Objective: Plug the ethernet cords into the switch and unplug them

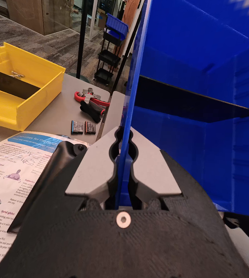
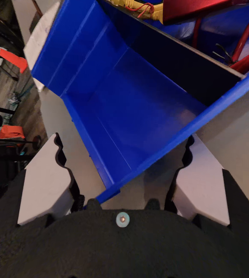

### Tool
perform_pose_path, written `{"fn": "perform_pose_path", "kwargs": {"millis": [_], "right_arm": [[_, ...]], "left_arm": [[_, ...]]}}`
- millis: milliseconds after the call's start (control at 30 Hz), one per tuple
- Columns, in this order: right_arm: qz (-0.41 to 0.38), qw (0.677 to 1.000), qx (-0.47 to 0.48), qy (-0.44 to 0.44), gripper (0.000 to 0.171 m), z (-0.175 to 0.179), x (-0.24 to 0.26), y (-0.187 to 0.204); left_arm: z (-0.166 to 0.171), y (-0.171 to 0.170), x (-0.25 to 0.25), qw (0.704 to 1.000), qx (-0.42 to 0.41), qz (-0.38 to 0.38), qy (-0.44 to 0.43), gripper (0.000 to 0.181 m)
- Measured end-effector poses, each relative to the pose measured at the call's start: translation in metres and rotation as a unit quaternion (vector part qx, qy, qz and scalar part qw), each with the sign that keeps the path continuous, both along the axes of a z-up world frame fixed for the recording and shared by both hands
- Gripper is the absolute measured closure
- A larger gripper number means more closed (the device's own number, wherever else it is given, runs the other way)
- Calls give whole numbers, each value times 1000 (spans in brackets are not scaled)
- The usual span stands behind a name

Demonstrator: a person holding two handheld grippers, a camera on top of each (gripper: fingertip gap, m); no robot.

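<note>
- Closest to the left wrist camera, the left gripper point(image 1: 124, 132) has its jaws pressed together on the thin side wall of the blue bin point(image 1: 188, 135); that wall runs straight up between the grey fingers point(image 1: 99, 164).
- Right gripper point(image 2: 124, 138) hovers with jaws wide apart and nothing between them but the bin's near corner, which it looks down on; one blue rim edge passes just by its right fingertip.
- Inside the bin a black divider point(image 2: 181, 60) splits it in two. The near compartment looks empty.
- Beyond the divider, up and to the right of the open jaws, lie a yellow ethernet cord point(image 2: 157, 10), red cords point(image 2: 245, 34) and a red slab-like device point(image 2: 196, 9), probably the switch.
- My judgement: the right gripper is the free one, and it must travel forward over the divider to reach the cords while the left steadies the bin.
</note>
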State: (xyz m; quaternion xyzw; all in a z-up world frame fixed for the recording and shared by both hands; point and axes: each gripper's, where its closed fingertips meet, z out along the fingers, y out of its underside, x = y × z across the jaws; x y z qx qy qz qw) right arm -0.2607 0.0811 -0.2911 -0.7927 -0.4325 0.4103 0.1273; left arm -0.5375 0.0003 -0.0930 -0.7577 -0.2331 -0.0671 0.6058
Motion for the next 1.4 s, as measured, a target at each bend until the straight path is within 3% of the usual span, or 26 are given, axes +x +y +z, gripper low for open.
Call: {"fn": "perform_pose_path", "kwargs": {"millis": [33,200,400,600,733,900,967,1033,1133,1400], "right_arm": [[7,1000,-9,10,16,4,-6,-5],[23,999,-8,41,16,24,-8,-20],[16,994,38,102,23,74,50,-2],[-42,968,76,235,31,163,148,22],[-86,948,40,303,34,196,205,25],[-145,951,30,271,34,169,249,43],[-187,950,35,247,25,152,278,59],[-220,947,44,231,43,139,313,71],[-266,943,85,183,48,120,367,84],[-372,921,112,37,40,71,501,105]], "left_arm": [[2,1,1,1000,1,-2,2,178],[12,7,14,1000,0,-13,17,178],[32,32,58,997,5,-57,43,178],[40,88,161,986,-12,-134,101,179],[31,124,250,962,-52,-181,197,178],[1,171,373,934,-79,-264,228,178],[-7,187,413,926,-80,-283,239,177],[-14,201,448,918,-78,-298,248,178],[-30,217,509,910,-70,-332,236,177],[-88,238,660,882,-75,-438,155,169]]}}
